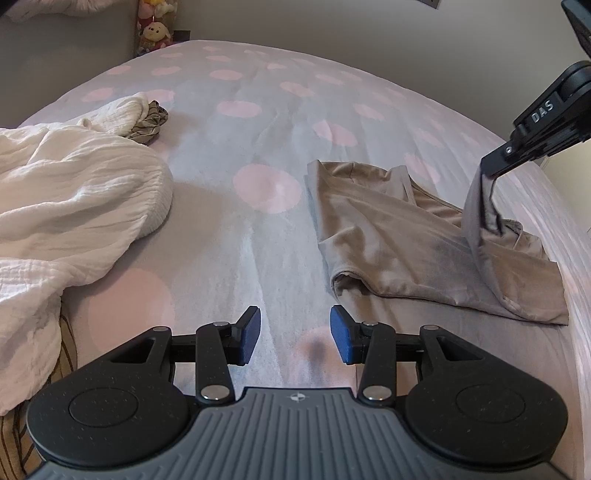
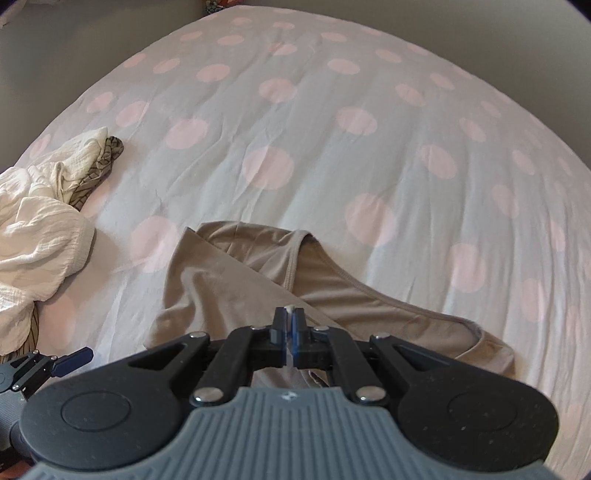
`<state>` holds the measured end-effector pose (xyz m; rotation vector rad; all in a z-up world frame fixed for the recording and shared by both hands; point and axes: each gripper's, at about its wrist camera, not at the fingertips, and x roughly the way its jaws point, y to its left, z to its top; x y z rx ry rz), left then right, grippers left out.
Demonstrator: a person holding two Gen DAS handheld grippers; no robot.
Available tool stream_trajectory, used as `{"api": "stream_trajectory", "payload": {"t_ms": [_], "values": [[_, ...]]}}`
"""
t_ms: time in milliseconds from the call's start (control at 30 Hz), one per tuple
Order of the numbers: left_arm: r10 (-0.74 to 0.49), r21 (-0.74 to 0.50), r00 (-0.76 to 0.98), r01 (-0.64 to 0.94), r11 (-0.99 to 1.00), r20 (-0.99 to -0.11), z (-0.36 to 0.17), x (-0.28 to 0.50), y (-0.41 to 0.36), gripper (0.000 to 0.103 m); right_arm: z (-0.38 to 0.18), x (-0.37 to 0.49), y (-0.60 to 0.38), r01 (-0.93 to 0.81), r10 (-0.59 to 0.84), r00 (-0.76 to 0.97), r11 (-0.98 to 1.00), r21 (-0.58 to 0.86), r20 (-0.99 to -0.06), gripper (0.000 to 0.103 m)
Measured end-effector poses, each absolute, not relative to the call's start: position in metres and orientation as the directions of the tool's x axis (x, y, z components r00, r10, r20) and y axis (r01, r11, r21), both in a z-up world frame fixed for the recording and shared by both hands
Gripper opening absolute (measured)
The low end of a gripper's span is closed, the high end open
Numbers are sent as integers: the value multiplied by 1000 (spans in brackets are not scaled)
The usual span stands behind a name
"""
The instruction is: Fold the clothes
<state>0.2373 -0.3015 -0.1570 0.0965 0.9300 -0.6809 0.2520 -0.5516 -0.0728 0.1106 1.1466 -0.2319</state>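
A beige top (image 1: pixel 399 236) lies on the bed at the right, partly folded over itself. My right gripper (image 1: pixel 487 171) is shut on a part of it and lifts that part above the bed; in the right wrist view the shut gripper (image 2: pixel 290 314) pinches the cloth, with the beige top (image 2: pixel 229 277) spread beneath. My left gripper (image 1: pixel 294 334) is open and empty, low over the sheet, left of the top's near corner. Its fingertip (image 2: pixel 74 358) shows at the left edge of the right wrist view.
The bed sheet (image 1: pixel 258 122) is pale with pink dots. A pile of white crinkled cloth (image 1: pixel 74 192) lies at the left, with a dark patterned garment (image 1: pixel 149 123) behind it. Plush toys (image 1: pixel 155 29) stand past the far corner. A wall runs behind the bed.
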Motion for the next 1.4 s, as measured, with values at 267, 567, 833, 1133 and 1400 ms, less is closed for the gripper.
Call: {"api": "stream_trajectory", "payload": {"t_ms": [267, 567, 833, 1133, 1400], "values": [[-473, -183, 418, 568, 802, -775, -165, 247, -303, 40, -107, 265, -546, 200, -44, 406, 979, 42, -913, 13], [-474, -179, 428, 568, 803, -770, -160, 243, -302, 40, -110, 235, -538, 115, -74, 447, 993, -25, -891, 41], [-465, -162, 430, 576, 801, -774, -162, 242, -304, 43, -151, 210, -497, -146, -152, 485, 957, -250, -862, 38], [-470, -174, 417, 576, 799, -777, -166, 244, -304, 43, -168, 221, -501, -166, -228, 474, 925, -340, -851, 3], [-485, -196, 424, 565, 802, -765, -160, 245, -300, 43, -125, 219, -494, -59, -77, 485, 991, -120, -871, 2]]}}
